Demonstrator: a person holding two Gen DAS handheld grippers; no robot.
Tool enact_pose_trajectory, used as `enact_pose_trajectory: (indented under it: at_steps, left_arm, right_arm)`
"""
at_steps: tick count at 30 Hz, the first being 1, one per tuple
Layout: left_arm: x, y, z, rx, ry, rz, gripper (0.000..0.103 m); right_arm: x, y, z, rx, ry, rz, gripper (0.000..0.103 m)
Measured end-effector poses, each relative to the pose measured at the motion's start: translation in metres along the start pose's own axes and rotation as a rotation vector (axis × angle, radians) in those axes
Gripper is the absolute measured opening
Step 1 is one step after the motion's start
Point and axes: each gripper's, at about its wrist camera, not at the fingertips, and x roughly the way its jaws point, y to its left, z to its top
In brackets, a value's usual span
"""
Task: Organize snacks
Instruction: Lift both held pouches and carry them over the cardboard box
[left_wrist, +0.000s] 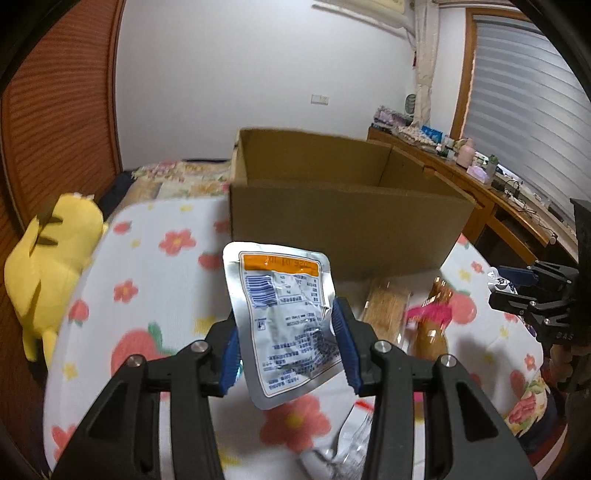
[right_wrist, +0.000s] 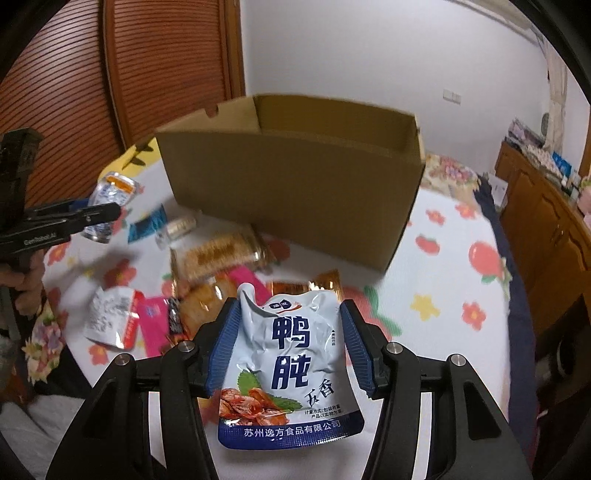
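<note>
My left gripper (left_wrist: 286, 341) is shut on a silver pouch with an orange label strip (left_wrist: 284, 317), held above the floral bedspread in front of an open cardboard box (left_wrist: 332, 236). My right gripper (right_wrist: 291, 343) is shut on a white-and-blue duck gizzard pouch (right_wrist: 291, 369), also in front of the box (right_wrist: 295, 192). The left gripper with its pouch shows in the right wrist view (right_wrist: 99, 214) at the left. The right gripper shows in the left wrist view (left_wrist: 517, 291) at the right.
Several loose snack packets lie on the bedspread (right_wrist: 443, 288): a cracker pack (right_wrist: 218, 254), a pink packet (right_wrist: 155, 325), a silver-and-red packet (right_wrist: 110, 321), a blue packet (right_wrist: 147, 223). A yellow plush toy (left_wrist: 48, 269) lies at the left. A wooden desk (left_wrist: 480, 184) stands at the right.
</note>
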Motion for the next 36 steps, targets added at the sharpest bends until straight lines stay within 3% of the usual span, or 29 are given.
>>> enact_pose_trajectory:
  at_steps: [10, 18, 36]
  left_arm:
    - [0.003, -0.009, 0.061, 0.044, -0.072, -0.014, 0.043]
    - [0.016, -0.009, 0.094, 0.054, -0.085, -0.006, 0.044]
    - [0.071, -0.009, 0.128, 0.069, -0.047, 0.041, 0.044]
  right_arm:
    - [-0.019, 0.001, 0.055, -0.06, -0.09, -0.036, 0.056]
    - [-0.014, -0.004, 0.094, -0.076, -0.126, -0.071, 0.056]
    - [0.03, -0.004, 0.142, -0.115, -0.103, -0.143, 0.056]
